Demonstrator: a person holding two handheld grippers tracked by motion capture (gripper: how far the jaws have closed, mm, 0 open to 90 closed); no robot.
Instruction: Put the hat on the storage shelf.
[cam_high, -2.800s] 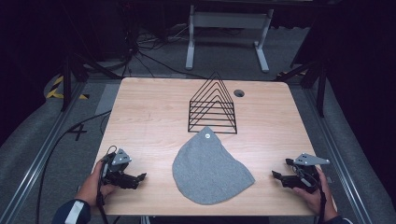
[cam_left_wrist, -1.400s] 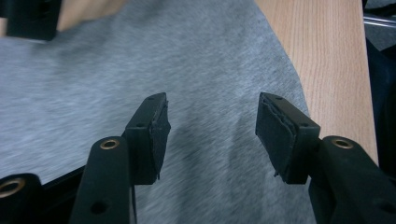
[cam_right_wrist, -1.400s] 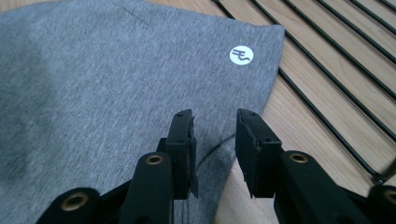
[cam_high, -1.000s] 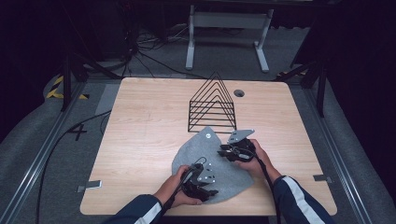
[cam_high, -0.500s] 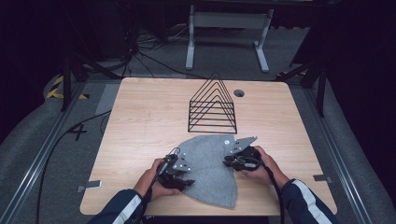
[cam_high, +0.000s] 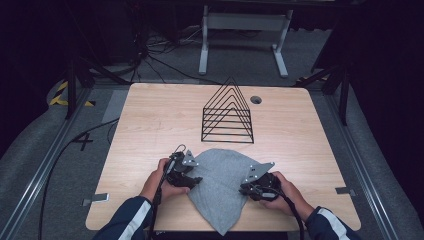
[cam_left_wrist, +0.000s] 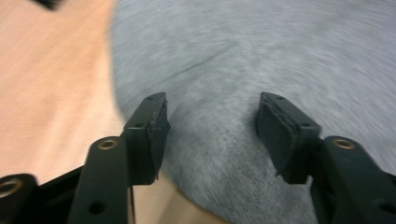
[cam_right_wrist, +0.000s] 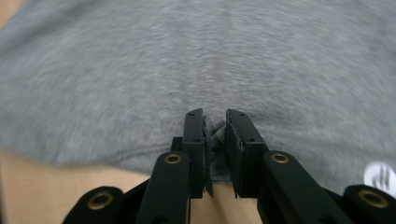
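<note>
A grey cloth (cam_high: 222, 185) lies flat on the wooden table (cam_high: 150, 120) near its front edge. My left gripper (cam_high: 192, 181) stands open at the cloth's left edge, its jaws wide apart over the grey fabric (cam_left_wrist: 261, 70). My right gripper (cam_high: 246, 189) is shut on a pinched fold at the cloth's right edge. In the right gripper view the right gripper (cam_right_wrist: 215, 123) shows a small pucker of grey cloth (cam_right_wrist: 210, 60) between its pads. A white label (cam_right_wrist: 380, 175) shows at that view's lower right.
A black wire rack (cam_high: 227, 115) of nested triangles stands just behind the cloth. A round cable hole (cam_high: 256, 99) sits at the table's back. Bare wood lies to the left and right of the cloth. A metal stand (cam_high: 242, 30) is on the floor beyond.
Both hands moved from the table's outer edges onto the cloth. The cloth has shifted and changed shape, pulled toward the front. The right gripper has closed on the cloth's right edge.
</note>
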